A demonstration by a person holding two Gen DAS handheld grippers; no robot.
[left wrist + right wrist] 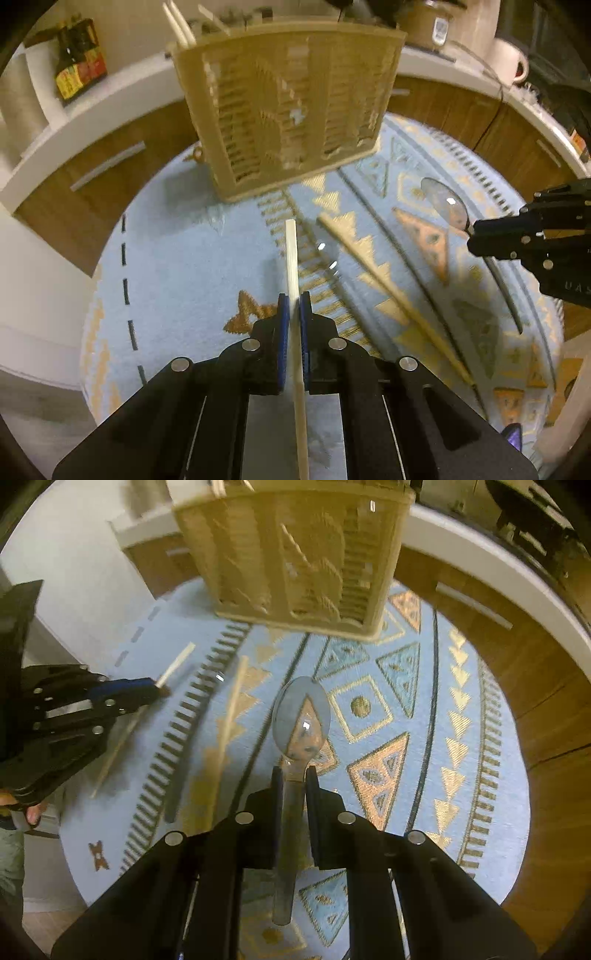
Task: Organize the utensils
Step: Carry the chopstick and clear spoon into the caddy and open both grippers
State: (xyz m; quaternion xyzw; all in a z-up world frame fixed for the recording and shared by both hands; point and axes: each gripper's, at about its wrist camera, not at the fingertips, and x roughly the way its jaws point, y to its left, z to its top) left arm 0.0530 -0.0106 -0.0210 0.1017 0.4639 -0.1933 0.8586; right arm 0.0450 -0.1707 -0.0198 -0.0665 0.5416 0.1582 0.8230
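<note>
1. While both grippers hang over a round blue rug (177, 258) with gold and orange triangles, the left gripper (294, 301) has its blue-padded jaws closed tight on a pale chopstick (291, 254), which sticks out ahead of the pads and runs back between the fingers.
2. From the right wrist view, that chopstick's tip slants up and away from the left gripper (157, 690), clear of the rug.
3. The right gripper (294, 775) has its jaws nearly closed on the neck of a metal spoon (301, 716); the bowl points forward and the handle runs back under the gripper.
4. A second chopstick (388, 284) lies loose on the rug, diagonally between the two grippers, touching neither.
5. A beige slatted utensil basket (291, 110) stands upright at the far side of the rug, ahead of both grippers; pale sticks (179, 26) poke up from its left corner.
6. Behind the basket run wood-fronted cabinets (110, 162) under a white counter.
7. Dark bottles (75, 59) stand on that counter at left.
</note>
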